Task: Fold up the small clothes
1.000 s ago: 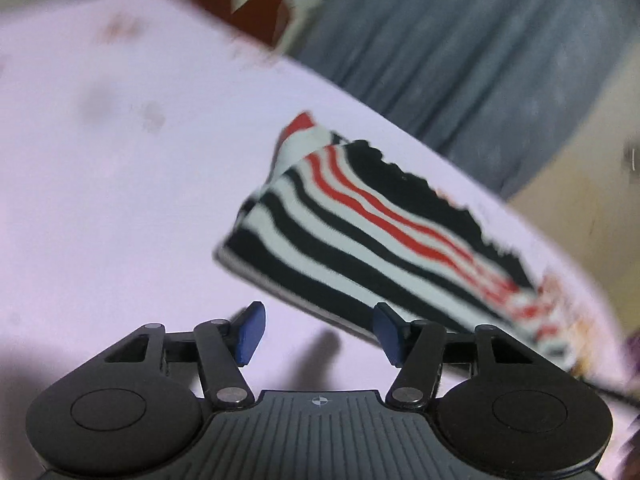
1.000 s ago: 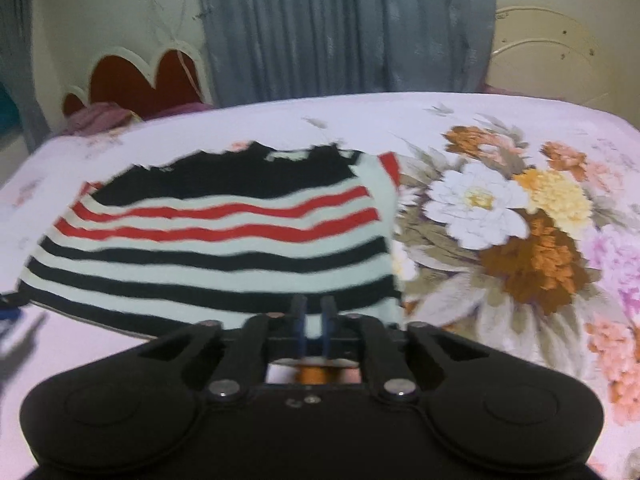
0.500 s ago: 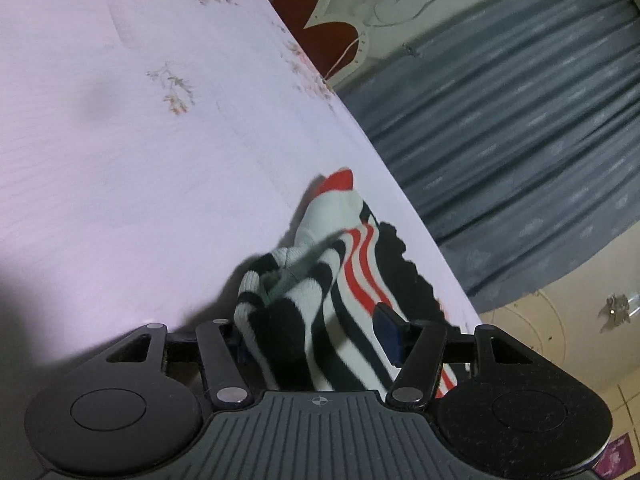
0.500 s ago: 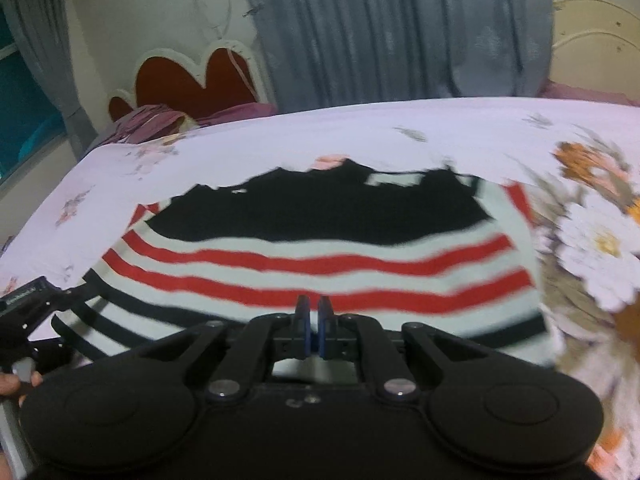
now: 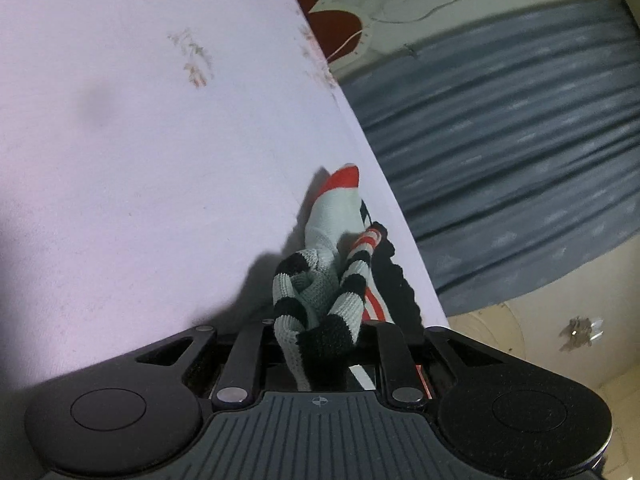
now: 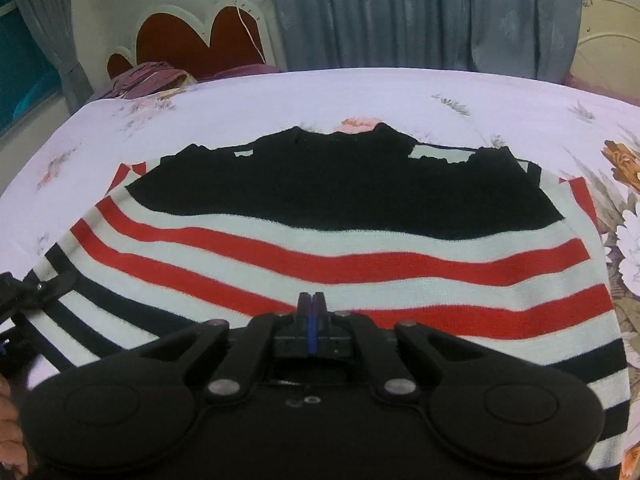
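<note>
A knit sweater (image 6: 340, 248) with black, white and red stripes lies flat on the bed in the right wrist view. My right gripper (image 6: 312, 312) hovers over its near part, jaws shut, and no fabric shows between the pads. At the sweater's left corner sits my left gripper (image 6: 24, 292). In the left wrist view that corner of the sweater (image 5: 320, 292) is bunched up between the jaws of the left gripper (image 5: 320, 340), which are closing on it. The fabric hides the pads.
The pale lilac bedsheet (image 6: 360, 96) has a large flower print at the right (image 6: 628, 220). A red heart-shaped headboard (image 6: 180, 36), a purple cloth bundle (image 6: 148, 78) and grey curtains (image 6: 420, 12) stand behind. A person's hand (image 6: 8, 420) shows at the lower left.
My left gripper rolled, came down to the sweater's corner and closed its jaws around the fabric, which is now bunched. My right gripper slid left over the sweater, still shut.
</note>
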### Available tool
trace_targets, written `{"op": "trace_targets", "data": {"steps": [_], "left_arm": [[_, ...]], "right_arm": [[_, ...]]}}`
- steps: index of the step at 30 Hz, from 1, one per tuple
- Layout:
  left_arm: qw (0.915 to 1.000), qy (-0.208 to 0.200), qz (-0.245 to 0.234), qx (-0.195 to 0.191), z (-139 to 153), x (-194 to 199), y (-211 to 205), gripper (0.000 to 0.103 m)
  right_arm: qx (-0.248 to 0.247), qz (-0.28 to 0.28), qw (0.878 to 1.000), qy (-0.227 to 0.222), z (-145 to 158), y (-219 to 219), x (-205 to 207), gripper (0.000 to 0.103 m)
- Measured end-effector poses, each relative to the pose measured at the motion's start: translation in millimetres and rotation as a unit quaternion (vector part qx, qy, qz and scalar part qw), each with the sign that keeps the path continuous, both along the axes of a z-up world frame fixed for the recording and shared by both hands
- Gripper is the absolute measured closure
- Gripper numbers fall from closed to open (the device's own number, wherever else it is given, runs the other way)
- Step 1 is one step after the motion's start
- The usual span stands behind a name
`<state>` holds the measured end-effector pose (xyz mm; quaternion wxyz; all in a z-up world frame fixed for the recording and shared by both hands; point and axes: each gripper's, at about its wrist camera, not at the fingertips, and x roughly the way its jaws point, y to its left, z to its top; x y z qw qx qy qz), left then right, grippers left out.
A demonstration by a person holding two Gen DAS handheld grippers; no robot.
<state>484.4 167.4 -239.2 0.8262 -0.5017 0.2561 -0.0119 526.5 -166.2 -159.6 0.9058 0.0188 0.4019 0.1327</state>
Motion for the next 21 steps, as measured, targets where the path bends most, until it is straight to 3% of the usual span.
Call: {"op": "trace_targets", "data": {"steps": [8, 15, 18, 20, 21], "left_arm": [[0.9999, -0.003, -0.002, 0.013, 13, -9, 3, 0.087], [0.9972, -0.049, -0.030, 0.049, 63, -11, -23, 0.087], [0.9936, -0.059, -0.057, 0.077, 86, -5, -50, 0.087], [0.9893, -0.063, -0.080, 0.104, 102, 0, -75, 0.087], [0.9862, -0.067, -0.093, 0.119, 110, 2, -90, 0.087]], "right_arm": [[-0.003, 0.000, 1.000, -0.006, -2, 2, -3, 0.103], [0.012, 0.017, 1.000, -0.005, -4, -6, 0, 0.103], [0.049, 0.028, 0.998, 0.014, -2, -19, 6, 0.103], [0.103, 0.010, 0.995, 0.014, 10, -45, 4, 0.088], [0.123, -0.008, 0.992, -0.003, 17, -61, -1, 0.089]]}}
